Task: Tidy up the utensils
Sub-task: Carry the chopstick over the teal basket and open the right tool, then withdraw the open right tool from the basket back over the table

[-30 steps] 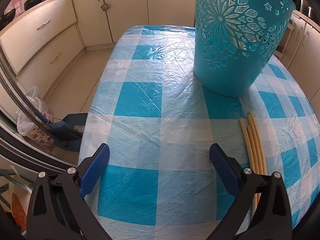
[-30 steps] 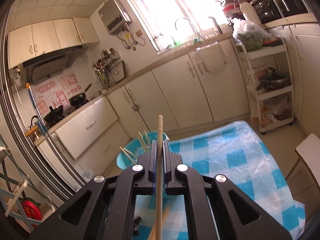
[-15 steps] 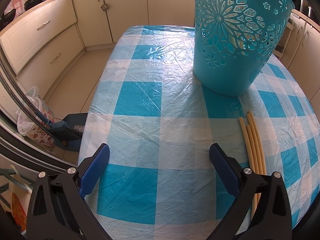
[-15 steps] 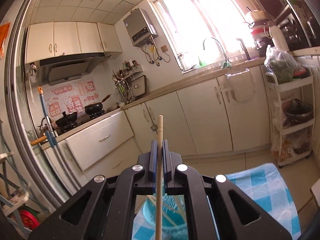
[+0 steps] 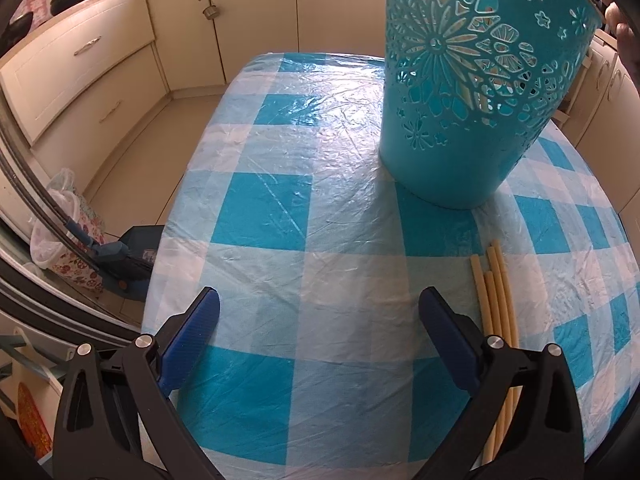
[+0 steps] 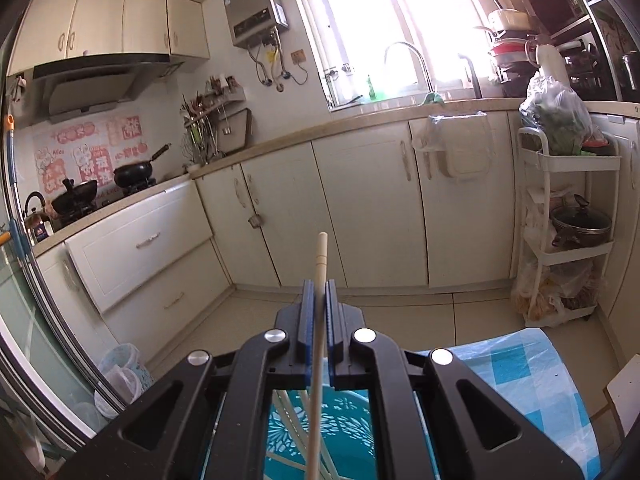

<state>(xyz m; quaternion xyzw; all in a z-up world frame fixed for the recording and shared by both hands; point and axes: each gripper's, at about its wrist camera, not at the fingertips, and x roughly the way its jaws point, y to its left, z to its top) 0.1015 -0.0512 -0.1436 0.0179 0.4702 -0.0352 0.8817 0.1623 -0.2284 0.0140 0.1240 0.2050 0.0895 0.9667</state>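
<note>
Where the right-wrist view earlier showed the teal cut-out plastic basket (image 6: pixel 320 432) ahead, it now sits directly under the right gripper (image 6: pixel 319 292), which stays clamped on one pale wooden chopstick (image 6: pixel 319 320). Left gripper (image 5: pixel 318 314) unchanged, fingers wide, empty, over the blue-checked plastic tablecloth (image 5: pixel 280 208). Basket at 1 o'clock; loose chopsticks (image 5: pixel 498 304) at 4 o'clock, partly hidden by the finger.

Daylight blows out the window (image 6: pixel 384 20); tablecloth (image 5: pixel 320 128) glares; fisheye edges curve darkly.
</note>
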